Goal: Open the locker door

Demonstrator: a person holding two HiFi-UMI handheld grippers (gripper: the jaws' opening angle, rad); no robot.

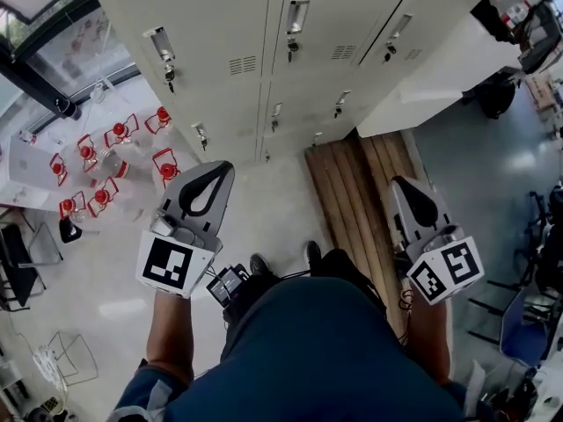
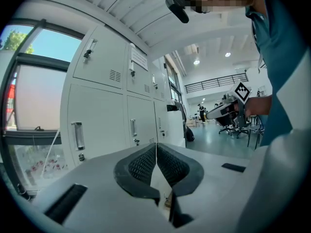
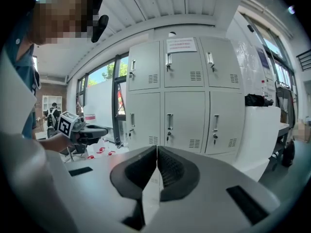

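A bank of pale grey lockers (image 1: 290, 51) stands ahead in two rows of three, every door closed, each with a metal handle (image 1: 296, 16) and a key lock. The right gripper view faces the lockers (image 3: 187, 96) squarely from some way off; the left gripper view has the lockers (image 2: 112, 110) at its left. My left gripper (image 1: 225, 165) is held out low at the left, shut with nothing between its jaws (image 2: 156, 145). My right gripper (image 1: 397, 182) is level with it at the right, also shut and empty (image 3: 157, 147). Neither touches a locker.
A slatted wooden bench (image 1: 352, 183) lies on the floor before the lockers' right half. A white cabinet (image 1: 449, 69) adjoins the lockers on the right. At the left are a window and a surface with several red-framed items (image 1: 106, 161). Chairs (image 1: 528, 323) stand at far right.
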